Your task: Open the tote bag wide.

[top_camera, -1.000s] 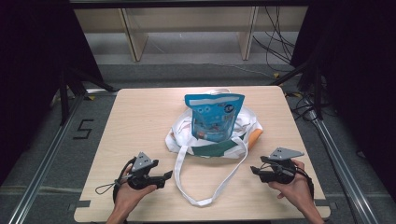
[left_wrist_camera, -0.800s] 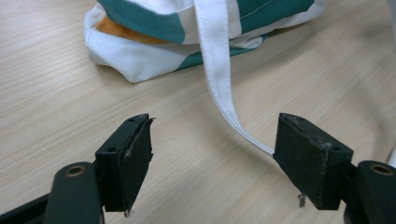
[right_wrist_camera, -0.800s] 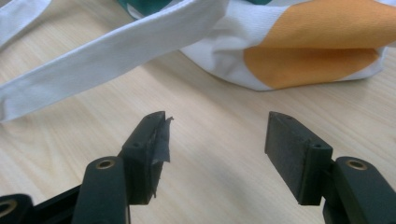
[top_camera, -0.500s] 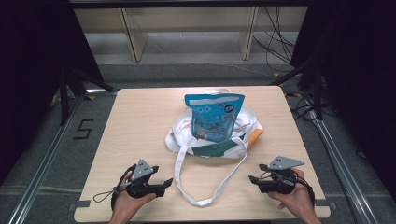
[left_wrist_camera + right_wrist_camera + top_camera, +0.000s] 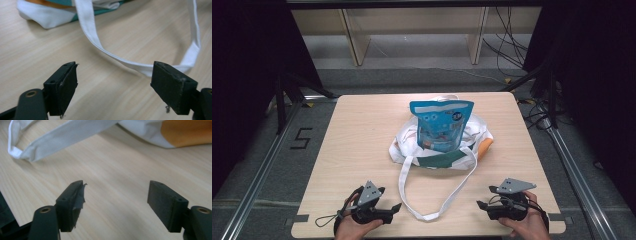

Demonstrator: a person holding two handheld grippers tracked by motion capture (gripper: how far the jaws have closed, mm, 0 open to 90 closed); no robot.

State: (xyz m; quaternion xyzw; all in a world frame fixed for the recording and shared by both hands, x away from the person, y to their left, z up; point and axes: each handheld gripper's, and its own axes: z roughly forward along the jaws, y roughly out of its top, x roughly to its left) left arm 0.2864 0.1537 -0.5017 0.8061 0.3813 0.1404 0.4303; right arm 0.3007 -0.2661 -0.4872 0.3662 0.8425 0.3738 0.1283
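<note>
Bare wood lies under and directly ahead of the left gripper, its jaws wide apart with nothing between them. Ahead of it and toward its right jaw, the white strap loops across the table, lying flat; open wood inside the loop. Right gripper: jaws spread, nothing between, clear wood in front. Beyond its left jaw, the strap's far end; beyond its right jaw, the cloth bag with its orange patch. Between the two grippers, the strap's loop end is the sole obstacle. Farther ahead of both, the bag with the blue pouch upright on it blocks the table's middle; wide free lanes remain along both outer sides.
</note>
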